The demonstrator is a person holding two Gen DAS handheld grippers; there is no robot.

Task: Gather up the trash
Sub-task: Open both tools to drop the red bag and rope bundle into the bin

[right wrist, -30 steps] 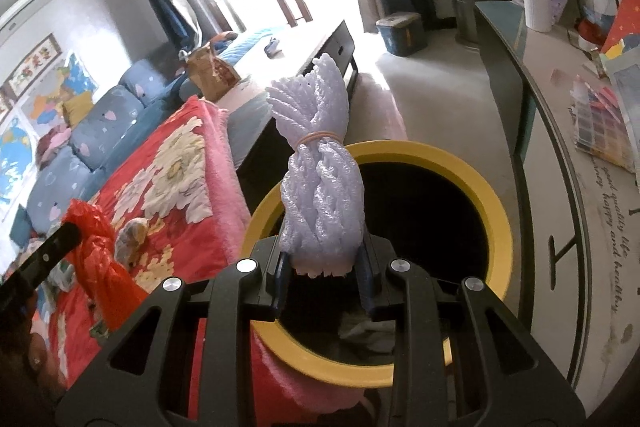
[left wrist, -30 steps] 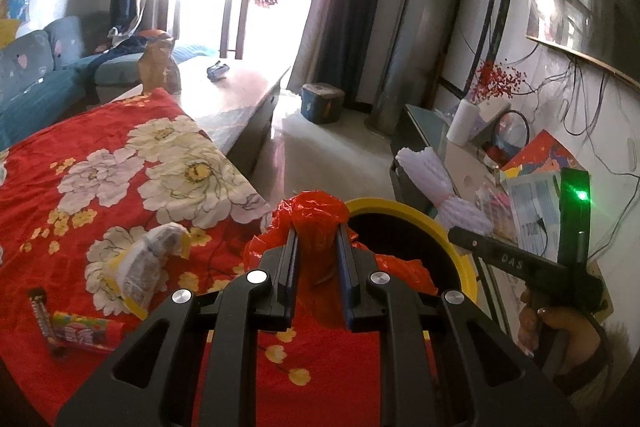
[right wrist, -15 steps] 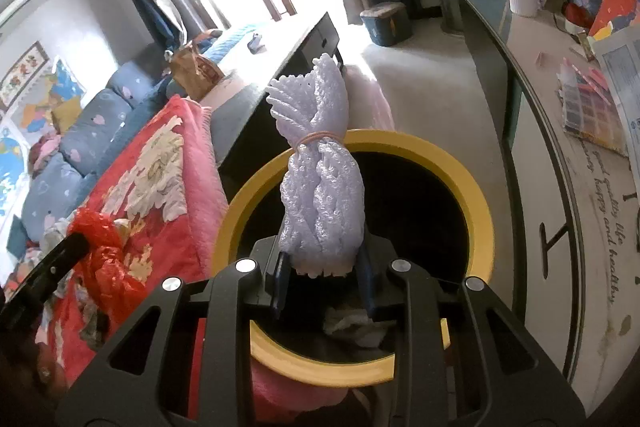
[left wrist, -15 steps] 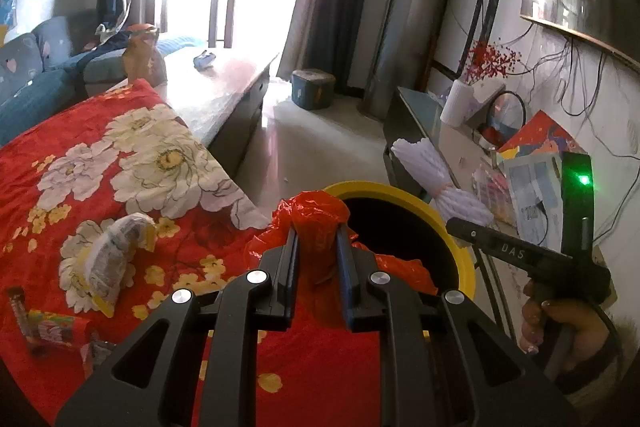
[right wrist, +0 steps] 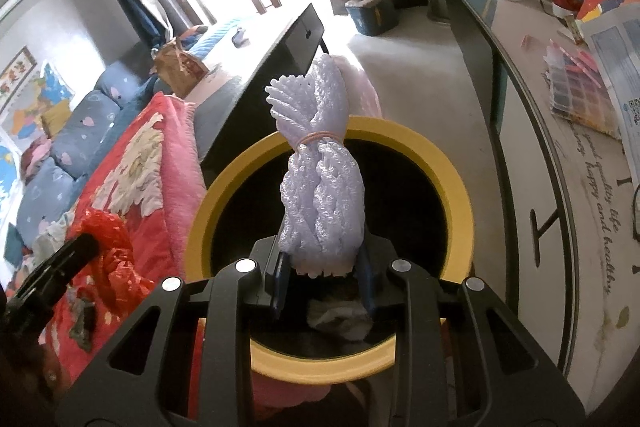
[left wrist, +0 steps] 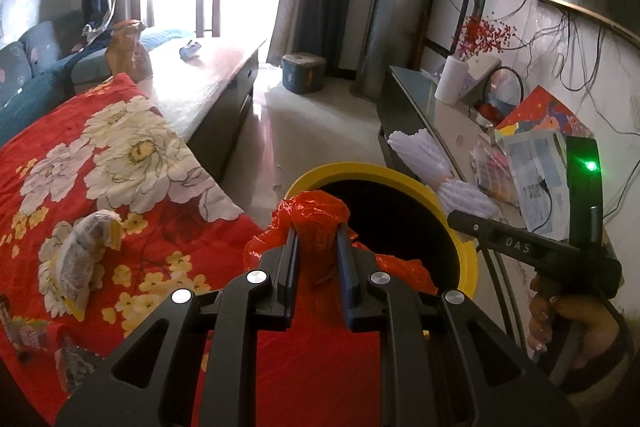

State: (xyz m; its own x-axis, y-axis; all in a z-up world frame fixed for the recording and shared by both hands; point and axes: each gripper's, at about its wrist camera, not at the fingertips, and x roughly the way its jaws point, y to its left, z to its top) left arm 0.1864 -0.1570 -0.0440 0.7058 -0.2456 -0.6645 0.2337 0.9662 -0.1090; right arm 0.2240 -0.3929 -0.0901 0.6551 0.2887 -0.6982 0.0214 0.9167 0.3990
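Trash items, two in hand: a crumpled red plastic bag [left wrist: 320, 227] pinched between the pads of the left hand-held gripper [left wrist: 319, 247], at the near rim of the bin, and a bundle of white foam netting [right wrist: 320, 195], ribbed and twisted, cinched by a rubber band [right wrist: 320, 138], pinched at its lower end by the right hand-held gripper [right wrist: 322, 267] directly over the bin's opening. Bin [right wrist: 456, 187]: round, yellow rim, black interior; pale crumpled scraps [right wrist: 340, 319] lie at the bottom, partly hidden behind the right gripper's body. Legible writing: "DAS" on the right gripper's finger in the left wrist view; "happy and healthy life" in script on the tabletop [right wrist: 560, 227] at right, the start of the line cut off. A printed sheet [right wrist: 624, 67] there carries text too small to read. Blanket [left wrist: 120, 155]: red fleece with white and yellow flowers, pink underside showing beside the bin. On it lies a clear wrapper with yellow edging [left wrist: 80, 259] and, at the lower left edge, more wrappers [left wrist: 28, 331] blurred and cut off. A green light [left wrist: 590, 166] glows on the right gripper's upright part; a person's hand [left wrist: 568, 319] grips its handle.
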